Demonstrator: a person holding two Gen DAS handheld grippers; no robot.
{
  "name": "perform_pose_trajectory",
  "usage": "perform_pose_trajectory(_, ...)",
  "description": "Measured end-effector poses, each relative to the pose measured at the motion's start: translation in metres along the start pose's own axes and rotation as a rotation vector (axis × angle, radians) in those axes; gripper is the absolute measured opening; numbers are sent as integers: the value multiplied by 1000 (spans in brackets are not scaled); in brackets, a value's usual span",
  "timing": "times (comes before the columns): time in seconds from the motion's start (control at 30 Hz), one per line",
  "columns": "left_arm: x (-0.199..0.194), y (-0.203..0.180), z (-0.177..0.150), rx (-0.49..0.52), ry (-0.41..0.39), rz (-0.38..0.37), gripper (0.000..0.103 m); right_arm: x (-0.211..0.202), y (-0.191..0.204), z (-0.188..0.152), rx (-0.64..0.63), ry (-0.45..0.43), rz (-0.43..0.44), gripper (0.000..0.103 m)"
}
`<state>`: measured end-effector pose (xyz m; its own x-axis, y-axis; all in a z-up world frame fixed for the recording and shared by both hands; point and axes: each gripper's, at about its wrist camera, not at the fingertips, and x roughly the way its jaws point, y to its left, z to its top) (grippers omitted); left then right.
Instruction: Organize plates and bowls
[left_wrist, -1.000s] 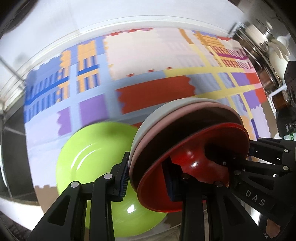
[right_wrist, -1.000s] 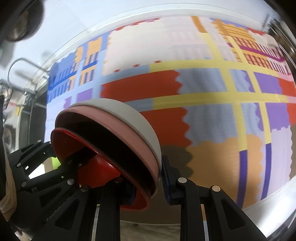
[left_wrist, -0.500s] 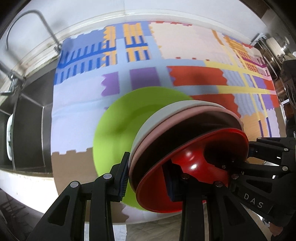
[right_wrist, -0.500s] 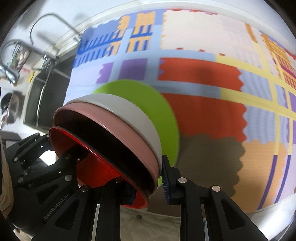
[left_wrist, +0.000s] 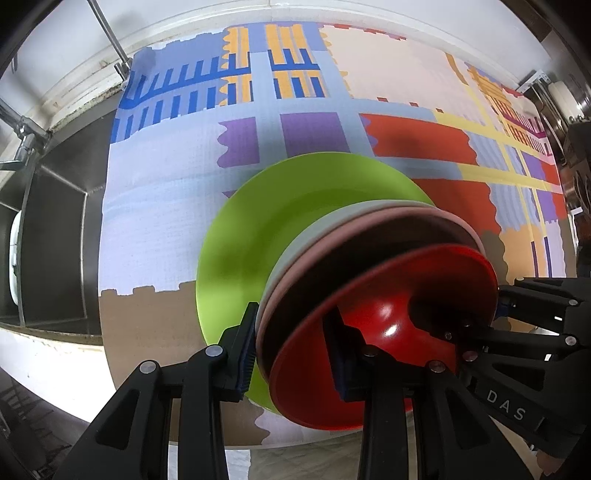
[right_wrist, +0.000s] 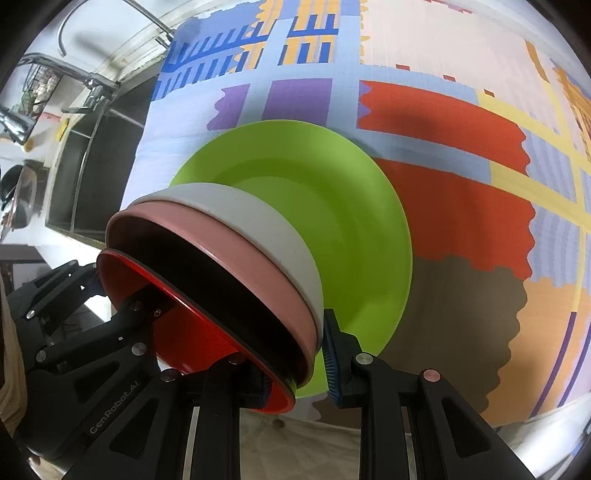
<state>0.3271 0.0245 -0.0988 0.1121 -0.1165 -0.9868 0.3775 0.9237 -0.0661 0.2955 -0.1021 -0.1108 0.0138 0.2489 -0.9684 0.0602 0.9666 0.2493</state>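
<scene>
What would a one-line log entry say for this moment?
left gripper: shut on bowl stack | right gripper: shut on bowl stack | stack: red, dark, pink, grey bowls nested | below: green plate on patterned mat

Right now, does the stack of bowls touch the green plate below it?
Cannot tell. In both wrist views the stack of bowls overlaps the green plate, so neither contact nor gap shows. Both grippers, left and right, clamp its rim.

A loud patchwork-print mat (left_wrist: 177, 206) is covering most of the worktop (left_wrist: 48, 369), all blue, purple, red and yellow blocks. A steel sink (left_wrist: 55, 236) is sitting just left, with a chrome tap (right_wrist: 88, 79) hanging over it.
</scene>
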Motion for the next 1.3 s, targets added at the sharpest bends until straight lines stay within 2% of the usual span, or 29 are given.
perform_pose_trajectory(0.3, 4, 5, 9, -22, -18, 1, 33, 0, -4, 7, 0, -16, 6, 24)
perform_pose_trajectory(0.67, 14, 11, 11, -41, -28, -5, 34, -2, -1, 15, -6, -85, -17, 25)
perform_pose_trajectory(0.83, 11, 14, 9, -40, -59, -3, 36, -4, 1, 16, 2, -119, -28, 25)
perform_pose_trajectory(1.0, -6, 16, 1, -18, -155, 58, 43, -9, 0, 11, 33, -181, -24, 25)
perform_pose_trajectory(1.2, -40, 19, -16, -15, -302, 83, 57, -34, 3, -8, 74, -342, -51, 26)
perform_pose_trajectory(1.3, -61, 14, -31, -12, -398, 114, 64, -51, 5, -25, 86, -436, -75, 35)
